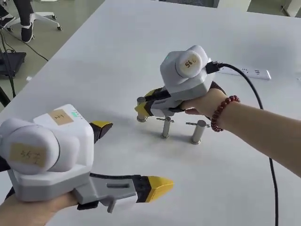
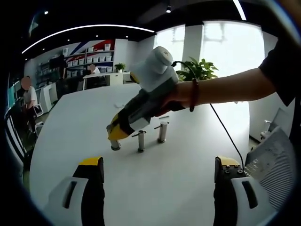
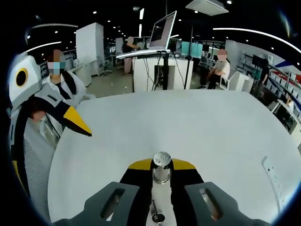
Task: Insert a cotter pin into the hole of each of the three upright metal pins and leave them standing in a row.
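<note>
While the left gripper [image 1: 130, 155] hovers nearest, fingers spread wide and empty above the white surface [image 1: 117, 56], three upright metal pins stand in a row beyond it. A cotter pin [image 1: 164, 118] crosses the middle pin [image 1: 165, 129], another the third pin [image 1: 198, 133]. The right gripper [image 1: 142, 109] has its fingers drawn narrow around the end pin [image 3: 162, 167], seemingly gripping its top. A sideways tug on letting go would likely topple it, perhaps against its neighbour.

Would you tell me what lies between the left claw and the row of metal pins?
Bare table separates the left claw from the metal pins, as the left gripper view shows.
</note>
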`<state>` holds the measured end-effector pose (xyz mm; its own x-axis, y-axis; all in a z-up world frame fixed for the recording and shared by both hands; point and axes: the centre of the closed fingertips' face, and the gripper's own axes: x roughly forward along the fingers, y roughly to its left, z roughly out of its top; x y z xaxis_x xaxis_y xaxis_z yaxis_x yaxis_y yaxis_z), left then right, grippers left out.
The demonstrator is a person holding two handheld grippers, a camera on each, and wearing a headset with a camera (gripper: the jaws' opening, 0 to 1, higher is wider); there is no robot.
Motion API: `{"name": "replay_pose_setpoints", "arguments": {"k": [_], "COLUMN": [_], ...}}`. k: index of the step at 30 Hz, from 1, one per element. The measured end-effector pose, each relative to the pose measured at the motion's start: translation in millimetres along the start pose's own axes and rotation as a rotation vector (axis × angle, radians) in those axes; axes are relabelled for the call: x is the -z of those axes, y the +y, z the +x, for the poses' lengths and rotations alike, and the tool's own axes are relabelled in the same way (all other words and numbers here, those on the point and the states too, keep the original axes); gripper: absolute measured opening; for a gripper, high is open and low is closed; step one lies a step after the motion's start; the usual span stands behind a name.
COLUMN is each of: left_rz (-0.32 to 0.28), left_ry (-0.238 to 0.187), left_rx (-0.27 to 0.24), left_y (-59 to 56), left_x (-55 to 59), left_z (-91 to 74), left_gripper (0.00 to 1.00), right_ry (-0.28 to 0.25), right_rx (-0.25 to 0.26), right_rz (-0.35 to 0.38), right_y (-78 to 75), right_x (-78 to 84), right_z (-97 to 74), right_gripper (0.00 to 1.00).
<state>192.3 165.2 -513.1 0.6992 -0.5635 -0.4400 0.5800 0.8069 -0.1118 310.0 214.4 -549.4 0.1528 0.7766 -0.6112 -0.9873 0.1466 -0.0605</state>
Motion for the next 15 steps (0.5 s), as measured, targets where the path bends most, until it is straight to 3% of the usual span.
{"name": "replay_pose_setpoints", "arguments": {"k": [6, 8, 15], "left_rz": [-0.001, -0.001, 0.003], "left_ry": [-0.003, -0.003, -0.005], "left_rx": [-0.005, -0.008, -0.01], "left_y": [-1.0, -0.7, -1.9], "left_x": [-0.4, -0.2, -2.6], "left_z": [-2.7, -3.2, -4.9], "left_gripper": [0.98, 0.98, 0.98], "right_ry": [-0.028, -0.033, -0.034], "right_rx": [-0.058, -0.067, -0.109], "right_rz": [0.006, 0.001, -0.062], "right_y": [25.9, 27.3, 49.3], "right_x": [-3.6, -3.9, 4.7], "right_z": [-7.0, -8.0, -17.5], "right_gripper": [0.08, 0.08, 0.08]}}
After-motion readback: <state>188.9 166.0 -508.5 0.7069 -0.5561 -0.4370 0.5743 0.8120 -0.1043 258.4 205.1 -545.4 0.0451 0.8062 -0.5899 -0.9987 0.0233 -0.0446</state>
